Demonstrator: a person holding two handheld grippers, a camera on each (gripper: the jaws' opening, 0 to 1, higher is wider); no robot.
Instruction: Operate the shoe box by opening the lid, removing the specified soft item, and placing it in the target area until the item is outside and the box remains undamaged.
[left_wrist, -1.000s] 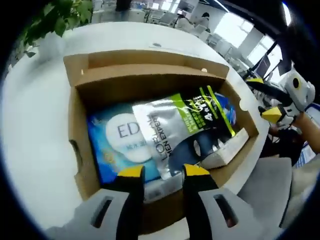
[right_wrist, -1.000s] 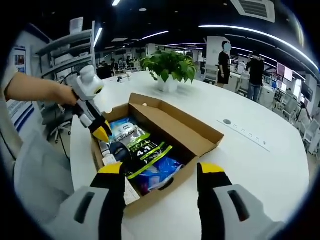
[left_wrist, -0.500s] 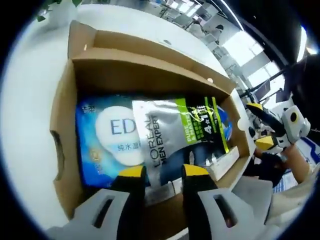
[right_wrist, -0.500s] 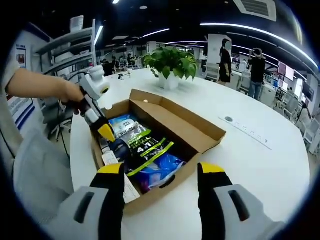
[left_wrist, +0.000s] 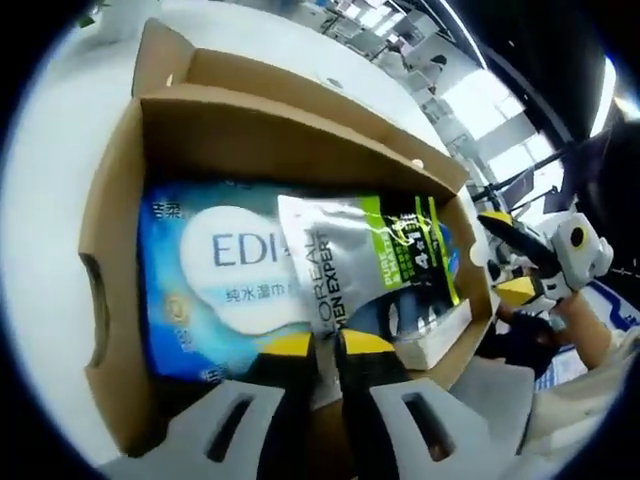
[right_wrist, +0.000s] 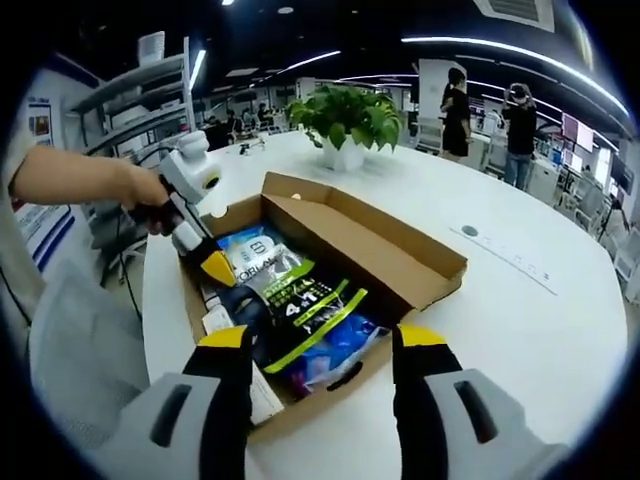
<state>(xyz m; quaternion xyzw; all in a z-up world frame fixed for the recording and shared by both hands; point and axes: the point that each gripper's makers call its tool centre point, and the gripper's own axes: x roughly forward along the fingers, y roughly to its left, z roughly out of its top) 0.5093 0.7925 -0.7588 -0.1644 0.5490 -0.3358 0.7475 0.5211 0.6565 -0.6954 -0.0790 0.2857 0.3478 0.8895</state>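
Observation:
An open brown cardboard shoe box (left_wrist: 110, 300) lies on a white round table, its lid (right_wrist: 400, 265) folded back. Inside, a silver and green soft pouch (left_wrist: 345, 270) rests on a blue wet-wipes pack (left_wrist: 220, 290). My left gripper (left_wrist: 327, 345) has its jaws pressed nearly together on the pouch's near edge. In the right gripper view, a hand holds the left gripper (right_wrist: 215, 268) at the box's left end, against the pouch (right_wrist: 300, 295). My right gripper (right_wrist: 320, 340) hangs open over the box's near wall, holding nothing, and also appears at the box's far end (left_wrist: 510, 265).
A flat white carton (left_wrist: 440, 335) lies in the box beside the pouch. A potted plant (right_wrist: 350, 120) stands on the table (right_wrist: 520, 330) beyond the box. Two people (right_wrist: 460, 100) stand far back, with shelves (right_wrist: 130, 110) at left.
My left gripper's jaws have closed from a wide gap to nearly together on the pouch's edge, after moving lower into the box. The right gripper stayed open and almost still.

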